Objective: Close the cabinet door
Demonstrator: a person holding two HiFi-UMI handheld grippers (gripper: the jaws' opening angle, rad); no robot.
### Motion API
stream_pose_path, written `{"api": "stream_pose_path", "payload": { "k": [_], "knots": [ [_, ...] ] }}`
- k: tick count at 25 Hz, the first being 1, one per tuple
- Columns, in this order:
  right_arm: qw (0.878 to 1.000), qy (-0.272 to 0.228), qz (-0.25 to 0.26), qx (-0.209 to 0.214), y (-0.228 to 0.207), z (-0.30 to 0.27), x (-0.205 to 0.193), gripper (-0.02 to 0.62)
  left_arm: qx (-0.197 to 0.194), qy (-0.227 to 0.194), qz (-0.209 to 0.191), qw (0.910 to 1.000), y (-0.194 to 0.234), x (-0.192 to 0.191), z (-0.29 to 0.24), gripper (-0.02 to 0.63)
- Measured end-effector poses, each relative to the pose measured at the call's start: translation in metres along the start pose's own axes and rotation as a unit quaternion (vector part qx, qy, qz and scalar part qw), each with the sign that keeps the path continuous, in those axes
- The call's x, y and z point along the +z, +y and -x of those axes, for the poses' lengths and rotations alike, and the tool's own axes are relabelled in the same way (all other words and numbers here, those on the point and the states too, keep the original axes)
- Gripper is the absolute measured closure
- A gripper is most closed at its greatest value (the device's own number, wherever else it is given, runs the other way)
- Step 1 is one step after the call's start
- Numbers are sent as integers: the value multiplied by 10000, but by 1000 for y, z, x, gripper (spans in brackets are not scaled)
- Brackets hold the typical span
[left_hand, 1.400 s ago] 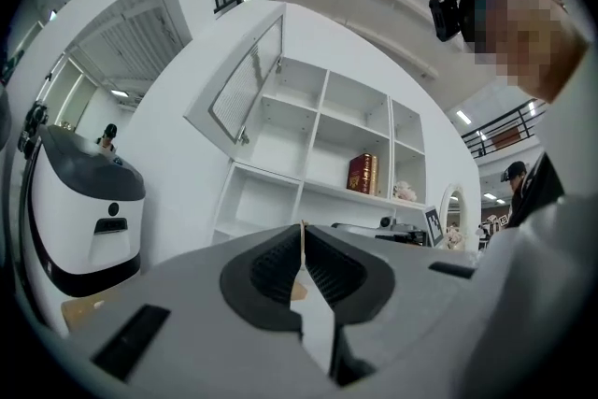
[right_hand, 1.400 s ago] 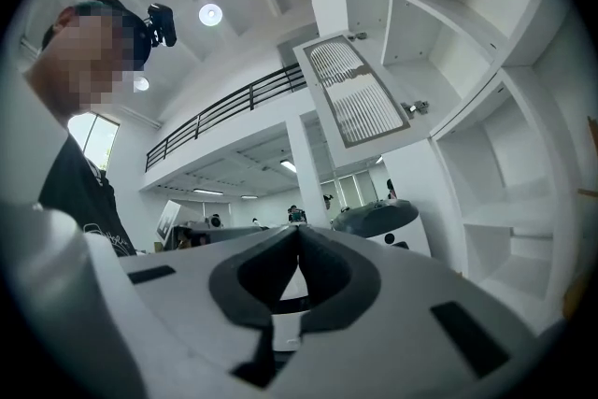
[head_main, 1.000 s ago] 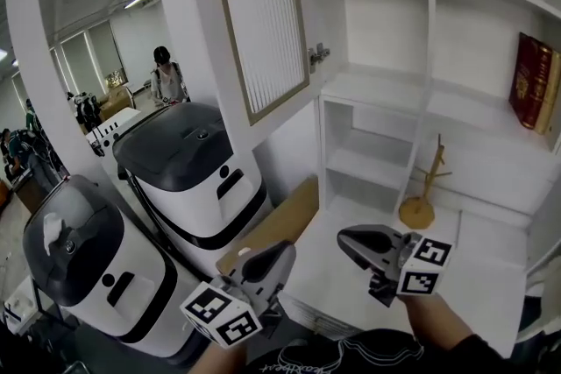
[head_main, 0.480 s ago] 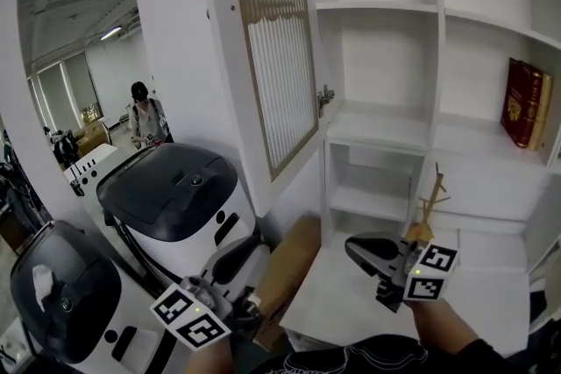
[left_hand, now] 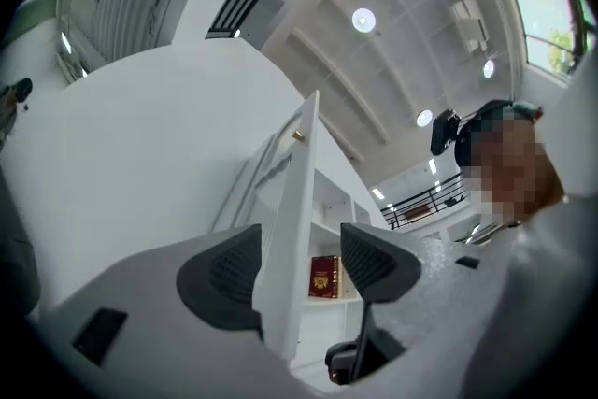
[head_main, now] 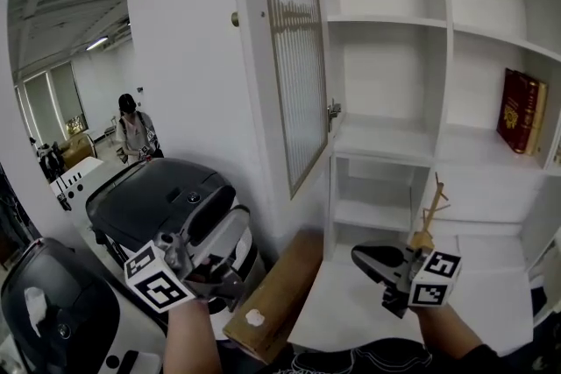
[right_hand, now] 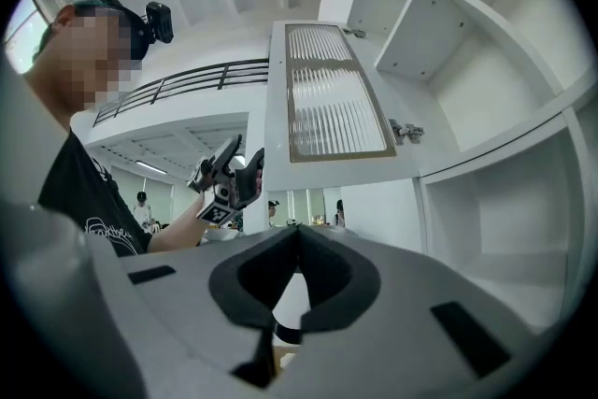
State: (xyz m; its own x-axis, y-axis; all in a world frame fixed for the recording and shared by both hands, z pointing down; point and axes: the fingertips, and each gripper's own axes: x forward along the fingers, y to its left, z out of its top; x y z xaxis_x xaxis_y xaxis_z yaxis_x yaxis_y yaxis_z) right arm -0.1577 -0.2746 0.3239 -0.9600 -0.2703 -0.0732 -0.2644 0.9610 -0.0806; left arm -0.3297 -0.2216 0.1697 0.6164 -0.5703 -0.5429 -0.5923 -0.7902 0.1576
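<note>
The white cabinet door (head_main: 298,57) with its ribbed glass panel stands swung open, edge toward me; a small brass knob (head_main: 235,18) sits on its outer face. My left gripper (head_main: 233,208) is below and left of the door, tilted upward. Its jaws have just been opening and hold nothing. In the left gripper view the door's edge (left_hand: 290,229) shows through the left gripper (left_hand: 299,257), farther off and untouched. My right gripper (head_main: 372,261) is shut and empty, low in front of the lower shelves. The right gripper view shows the right gripper (right_hand: 297,234) under the door (right_hand: 332,107).
Two black-and-white machines (head_main: 166,197) stand at the lower left. A cardboard board (head_main: 272,293) leans by the cabinet base. A wooden stand (head_main: 428,223) sits on the lower shelf, a red book (head_main: 517,111) on the right shelf. A person (head_main: 134,131) stands far off.
My left gripper has risen and shifted left, tilting up, and its jaws have gone from shut to open. The right gripper has shifted only a little. The head view has tilted upward.
</note>
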Motion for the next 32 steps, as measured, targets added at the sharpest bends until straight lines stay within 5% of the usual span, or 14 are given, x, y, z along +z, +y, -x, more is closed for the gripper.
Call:
{"api": "stream_pose_path", "payload": {
  "k": [4,12,24,32],
  "knots": [
    [9998,39,64,-196,-2,-3,-3,588,-710,-217,191,9971,4,35,-22,321],
    [9979,75,264,-594,-4,0,2,589,-1506,-507,165,9872,13,98,-68,318],
    [9930,312,426,-1061,-7,18,2,588,-2195,-1080,553,9680,19,145,-133,321],
    [9898,383,356,-1324,-18,50,10,588,-2453,-1096,786,9600,15,155,-175,325]
  ]
}}
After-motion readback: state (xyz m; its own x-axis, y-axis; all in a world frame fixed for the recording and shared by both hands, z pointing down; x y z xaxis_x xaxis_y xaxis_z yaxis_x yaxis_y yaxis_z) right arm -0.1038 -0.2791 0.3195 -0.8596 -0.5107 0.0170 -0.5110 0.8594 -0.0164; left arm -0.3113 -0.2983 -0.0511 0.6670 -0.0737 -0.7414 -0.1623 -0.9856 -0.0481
